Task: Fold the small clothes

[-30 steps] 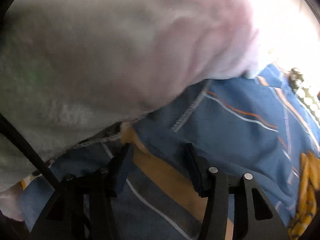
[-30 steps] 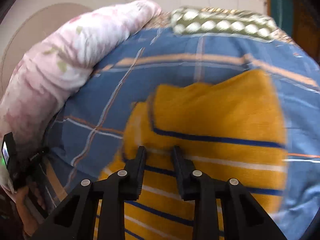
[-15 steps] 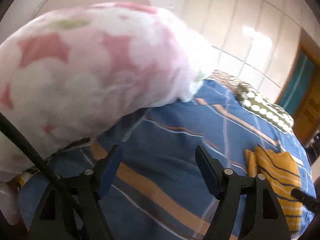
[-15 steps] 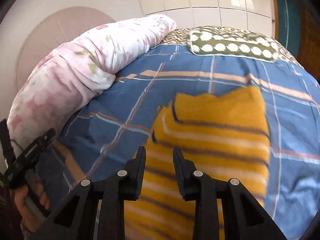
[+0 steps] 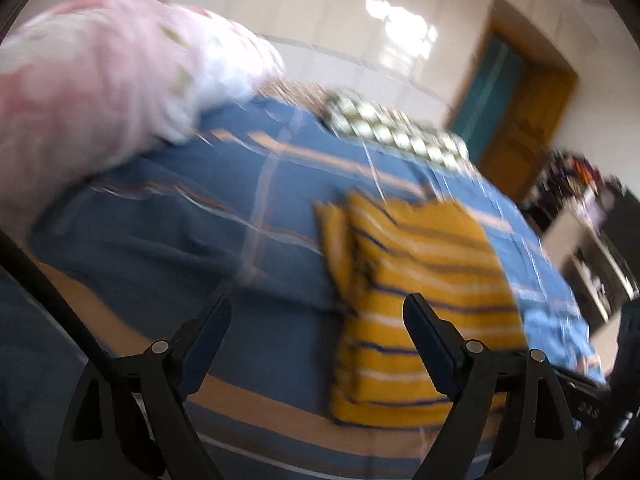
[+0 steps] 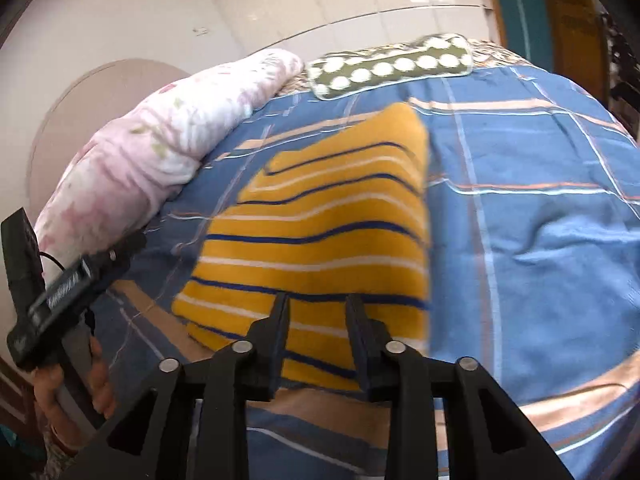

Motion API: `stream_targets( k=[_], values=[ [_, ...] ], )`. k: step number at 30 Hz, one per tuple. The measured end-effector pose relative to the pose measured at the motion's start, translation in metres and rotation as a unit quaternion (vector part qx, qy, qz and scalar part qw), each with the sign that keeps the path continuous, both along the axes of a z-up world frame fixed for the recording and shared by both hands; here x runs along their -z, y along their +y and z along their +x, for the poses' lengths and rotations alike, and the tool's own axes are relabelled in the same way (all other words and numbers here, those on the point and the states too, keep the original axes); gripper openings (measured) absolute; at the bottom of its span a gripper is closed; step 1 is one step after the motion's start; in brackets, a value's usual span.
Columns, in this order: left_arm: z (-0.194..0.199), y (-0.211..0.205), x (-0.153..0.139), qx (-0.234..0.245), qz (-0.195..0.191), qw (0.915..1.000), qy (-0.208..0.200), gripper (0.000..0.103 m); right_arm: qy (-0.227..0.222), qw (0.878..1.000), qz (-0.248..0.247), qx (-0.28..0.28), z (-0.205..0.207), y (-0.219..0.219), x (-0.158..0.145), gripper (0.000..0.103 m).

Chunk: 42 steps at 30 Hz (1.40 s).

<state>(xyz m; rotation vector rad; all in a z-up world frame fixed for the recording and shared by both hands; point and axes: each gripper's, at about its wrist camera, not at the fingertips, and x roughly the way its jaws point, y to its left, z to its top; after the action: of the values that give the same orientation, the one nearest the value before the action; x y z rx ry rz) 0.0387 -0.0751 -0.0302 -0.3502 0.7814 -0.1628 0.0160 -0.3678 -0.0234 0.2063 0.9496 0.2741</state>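
My striped yellow garment (image 6: 320, 236) lies folded flat at the centre of the frame on the blue plaid bed (image 6: 540, 208), clear of the pink floral duvet (image 6: 160, 160) at upper left, so its edges stay reachable; my right tool (image 6: 316, 312) hovers over its near edge, jaws parting slightly with no cloth pinched between them; my left tool (image 5: 316, 320) is opening wide over bare bedspread beside it, empty, in my judgement freed for the next fold.

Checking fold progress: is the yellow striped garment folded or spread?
Folded: the yellow striped garment lies as a compact rectangle with a layered edge.
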Motion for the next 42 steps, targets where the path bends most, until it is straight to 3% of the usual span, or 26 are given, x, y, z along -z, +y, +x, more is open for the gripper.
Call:
stream_targets(
  k=[4,7,8,10,13,16,18,20,23,25,30,36,42],
  values=[
    [0.017,-0.022,0.031,0.028,-0.02,0.9964,0.077,0.087,-0.005,1.0,-0.013,-0.002,-0.014,-0.009,0.003,0.034],
    [0.015,-0.024,0.04,0.016,-0.017,0.9952,0.095,0.087,-0.03,0.998,-0.057,-0.006,-0.036,-0.014,-0.006,0.036],
    [0.015,-0.025,0.039,0.009,-0.008,0.9963,0.085,0.087,-0.041,0.996,-0.079,0.001,-0.045,-0.018,-0.009,0.045],
    [0.006,-0.027,0.031,-0.007,0.012,0.9983,0.057,0.087,-0.061,0.992,-0.109,0.015,-0.061,-0.031,-0.014,0.052],
    [-0.025,-0.029,0.008,-0.048,0.058,0.9971,-0.006,0.087,-0.072,0.99,-0.112,0.04,-0.078,-0.056,-0.018,0.053],
    [-0.068,-0.035,-0.028,-0.093,0.115,0.9857,-0.082,0.09,-0.071,0.991,-0.091,0.066,-0.09,-0.082,-0.019,0.053],
    [-0.103,-0.041,-0.055,-0.121,0.149,0.9727,-0.13,0.102,-0.072,0.991,-0.082,0.081,-0.097,-0.098,-0.02,0.053],
    [-0.137,-0.046,-0.083,-0.142,0.169,0.9589,-0.179,0.103,-0.076,0.99,-0.073,0.09,-0.102,-0.106,-0.021,0.053],
    [-0.181,-0.057,-0.116,-0.164,0.207,0.9396,-0.218,0.103,-0.084,0.99,-0.057,0.093,-0.112,-0.112,-0.027,0.053],
    [-0.2,-0.065,-0.134,-0.155,0.216,0.9346,-0.237,0.103,-0.095,0.99,-0.054,0.089,-0.12,-0.111,-0.034,0.053],
    [-0.226,-0.086,-0.156,-0.098,0.197,0.9453,-0.241,0.103,-0.123,0.986,-0.06,0.091,-0.139,-0.108,-0.052,0.056],
    [-0.228,-0.107,-0.156,-0.044,0.154,0.9701,-0.183,0.103,-0.144,0.983,-0.06,0.099,-0.161,-0.113,-0.068,0.062],
    [-0.228,-0.121,-0.141,-0.014,0.141,0.9783,-0.151,0.103,-0.135,0.983,-0.063,0.107,-0.169,-0.116,-0.063,0.065]
  ],
)
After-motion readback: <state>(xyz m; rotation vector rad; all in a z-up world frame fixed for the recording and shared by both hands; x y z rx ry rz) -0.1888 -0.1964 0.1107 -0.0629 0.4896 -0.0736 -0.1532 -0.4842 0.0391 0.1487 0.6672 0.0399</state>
